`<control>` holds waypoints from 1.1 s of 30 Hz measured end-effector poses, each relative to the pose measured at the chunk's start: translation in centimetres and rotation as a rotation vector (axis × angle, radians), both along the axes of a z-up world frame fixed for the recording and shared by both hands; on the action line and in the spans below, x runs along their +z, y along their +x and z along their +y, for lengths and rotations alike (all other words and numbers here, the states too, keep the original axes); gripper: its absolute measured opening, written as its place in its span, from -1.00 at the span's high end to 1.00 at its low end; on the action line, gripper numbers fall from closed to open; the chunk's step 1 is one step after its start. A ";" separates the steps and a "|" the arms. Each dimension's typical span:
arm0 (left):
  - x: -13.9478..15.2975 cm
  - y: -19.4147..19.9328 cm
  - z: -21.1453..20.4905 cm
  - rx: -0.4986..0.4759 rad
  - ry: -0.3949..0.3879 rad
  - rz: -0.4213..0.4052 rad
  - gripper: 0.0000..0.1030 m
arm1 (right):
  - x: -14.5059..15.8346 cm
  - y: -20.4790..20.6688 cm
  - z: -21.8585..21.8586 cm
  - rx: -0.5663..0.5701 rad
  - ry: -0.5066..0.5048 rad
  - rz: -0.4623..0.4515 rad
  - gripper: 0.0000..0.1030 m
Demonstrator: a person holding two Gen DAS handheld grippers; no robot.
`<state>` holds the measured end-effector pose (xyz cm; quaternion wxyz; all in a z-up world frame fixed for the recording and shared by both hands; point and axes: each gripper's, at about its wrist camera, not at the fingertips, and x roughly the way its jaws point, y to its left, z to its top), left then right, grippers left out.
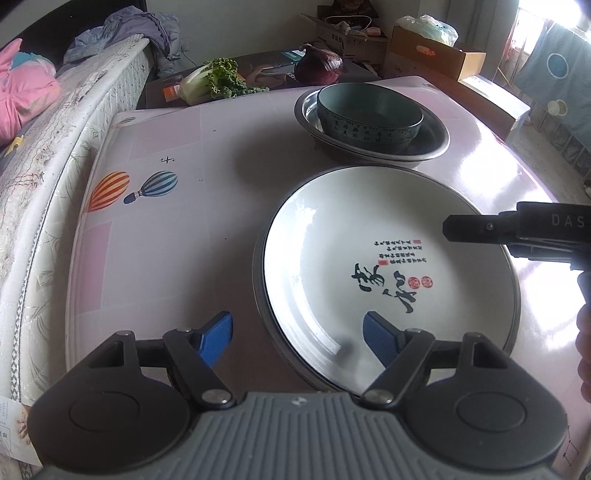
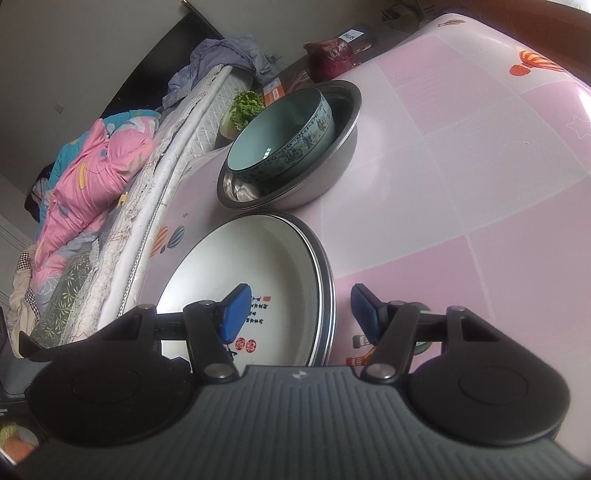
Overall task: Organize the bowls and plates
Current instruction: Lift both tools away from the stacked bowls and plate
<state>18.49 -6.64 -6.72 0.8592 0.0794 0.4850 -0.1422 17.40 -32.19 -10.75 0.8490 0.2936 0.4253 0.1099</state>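
Left wrist view: white plate (image 1: 369,236) stacked on metal plates, near desk (image 1: 166,240); teal bowl (image 1: 369,114) nested in steel basin (image 1: 424,147), far. Both hand-held grippers, left (image 1: 297,338) and right (image 2: 301,314), straddle the plate rim, jaws apart, empty. Stacking looks mostly done.

Daylight pours in from a blown-out window (image 1: 554,22) at the upper right of my left wrist view, washing that corner to white. It lays broad pale glare across the glossy pink balloon-printed tabletop (image 1: 480,147) and a soft sheen on the white calligraphy-painted ceramic plate (image 1: 332,236). A soft grey shadow lies on the table to the left of the shallow round steel basin (image 1: 436,147). My right wrist view is dimmer and tilted; the same plate (image 2: 236,258) reads greyer there, while the table's far right edge (image 2: 580,96) glares. Both pictures bow strongly at the edges, with dark rounded corners. The centres are sharp; the near grey ribbed gripper body (image 1: 295,435) looks slightly soft.
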 end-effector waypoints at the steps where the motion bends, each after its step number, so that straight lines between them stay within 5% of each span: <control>1: -0.1 0.0 -0.2 -0.007 -0.002 0.002 -0.48 | 0.0 0.1 0.1 0.002 -0.004 -0.004 -0.09; 5: -0.3 -0.3 -1.1 -0.041 0.000 0.008 -0.42 | -0.2 0.6 0.6 0.029 -0.008 -0.014 0.19; 11: -0.3 -0.8 -1.5 -0.048 0.022 -0.011 -0.42 | -0.5 0.6 0.3 0.037 -0.010 -0.034 0.33; 33: 0.2 -3.6 -2.3 -0.080 0.034 0.021 -0.42 | -0.5 -1.3 -0.7 0.064 -0.015 -0.028 0.33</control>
